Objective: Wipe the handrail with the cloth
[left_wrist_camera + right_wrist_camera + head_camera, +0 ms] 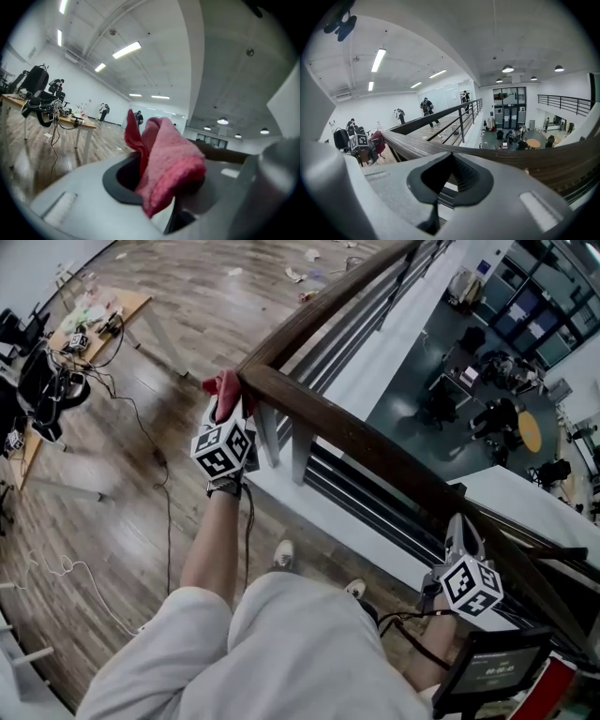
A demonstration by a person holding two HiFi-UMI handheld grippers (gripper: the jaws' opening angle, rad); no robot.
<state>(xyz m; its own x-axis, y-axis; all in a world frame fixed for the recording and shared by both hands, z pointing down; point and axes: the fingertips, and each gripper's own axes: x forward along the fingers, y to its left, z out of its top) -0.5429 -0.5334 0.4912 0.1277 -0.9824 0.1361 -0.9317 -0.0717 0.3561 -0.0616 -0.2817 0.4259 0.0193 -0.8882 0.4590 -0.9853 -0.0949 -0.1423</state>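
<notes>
The dark wooden handrail [375, 451] runs from a corner at upper centre down to the lower right. A pink-red cloth [225, 387] rests against that corner, with my left gripper [225, 407] shut on it from the near side. In the left gripper view the cloth [166, 161] bulges out between the jaws and the handrail [220, 153] shows dark behind it. My right gripper [460, 525] sits close against the rail's near side at the lower right, shut and holding nothing. In the right gripper view the handrail [497, 154] crosses just beyond the right gripper [451, 180].
Metal balusters [300, 451] stand under the rail, and an open drop to a lower floor [441, 381] lies beyond. A wooden table [98, 315] with cables stands far left, and cords trail over the floor [164, 484]. A small screen [492, 667] is at bottom right.
</notes>
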